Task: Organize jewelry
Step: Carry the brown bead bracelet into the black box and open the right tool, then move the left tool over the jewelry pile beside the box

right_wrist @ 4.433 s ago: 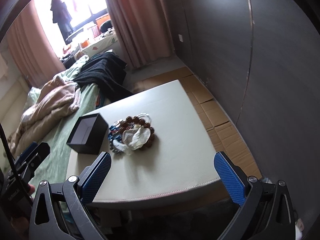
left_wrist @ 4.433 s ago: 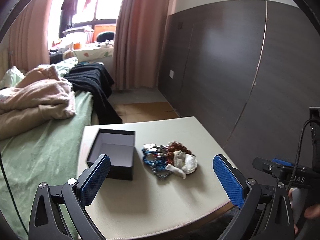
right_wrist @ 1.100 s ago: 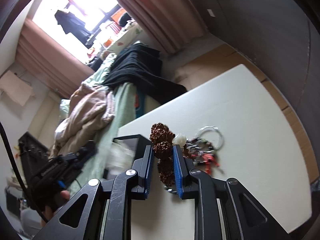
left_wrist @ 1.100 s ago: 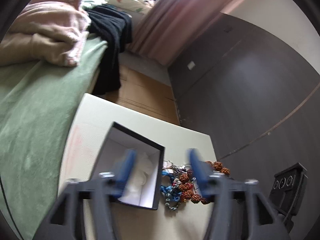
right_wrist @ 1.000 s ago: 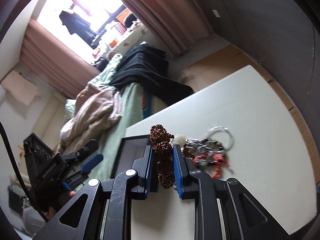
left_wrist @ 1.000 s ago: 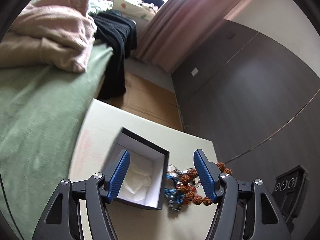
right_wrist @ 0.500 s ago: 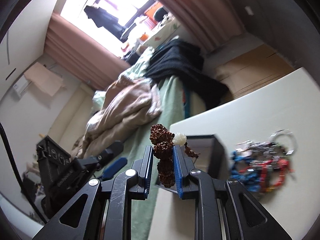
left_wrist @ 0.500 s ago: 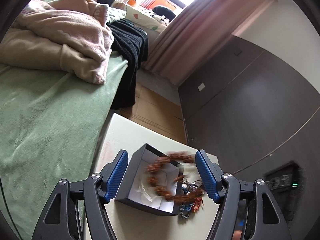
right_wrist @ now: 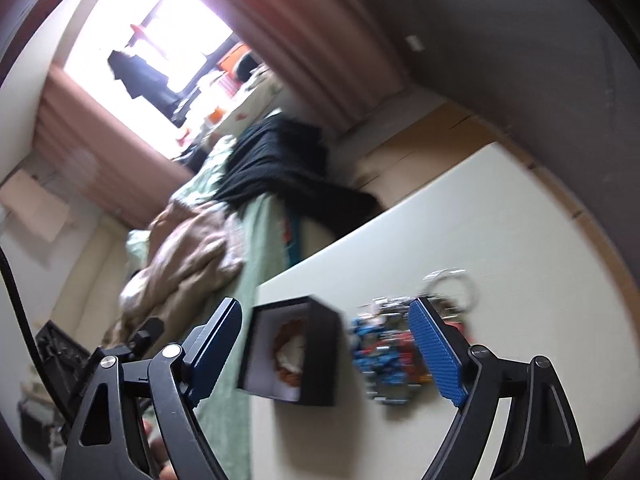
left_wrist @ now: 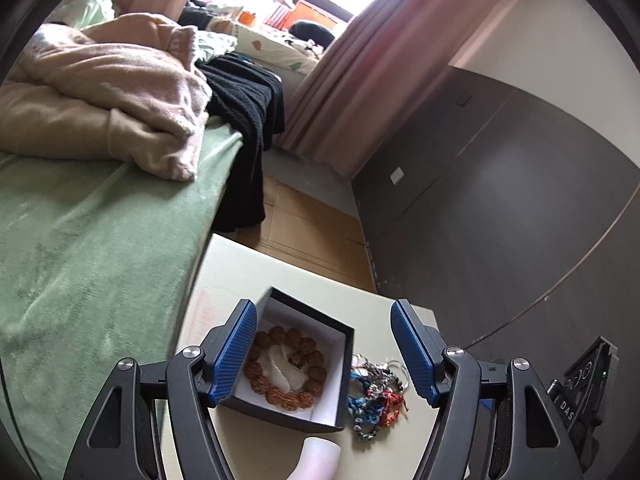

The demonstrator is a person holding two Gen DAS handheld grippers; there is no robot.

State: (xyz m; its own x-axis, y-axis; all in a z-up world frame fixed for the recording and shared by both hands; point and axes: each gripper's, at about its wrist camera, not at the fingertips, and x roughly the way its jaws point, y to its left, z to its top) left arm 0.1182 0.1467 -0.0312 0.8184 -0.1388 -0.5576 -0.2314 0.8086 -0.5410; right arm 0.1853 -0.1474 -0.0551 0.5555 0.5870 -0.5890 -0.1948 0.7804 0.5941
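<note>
While both lie spread and empty, left tool [left_wrist: 324,354], right tool [right_wrist: 328,350]; bead bracelet [left_wrist: 285,364] inside black box [left_wrist: 344,336].

A matt, smooth cream surface is shown by the counter [left_wrist: 236,276]. The box [left_wrist: 320,426] is finished matt black outside and lined white inside. Rough, knobbly brown beads make up the bracelet [left_wrist: 276,394] in it. Textured blue pads are carried on the fingers [left_wrist: 236,356], set in black plastic with metal screws. The bed [left_wrist: 80,240] is covered in soft green cloth.
</note>
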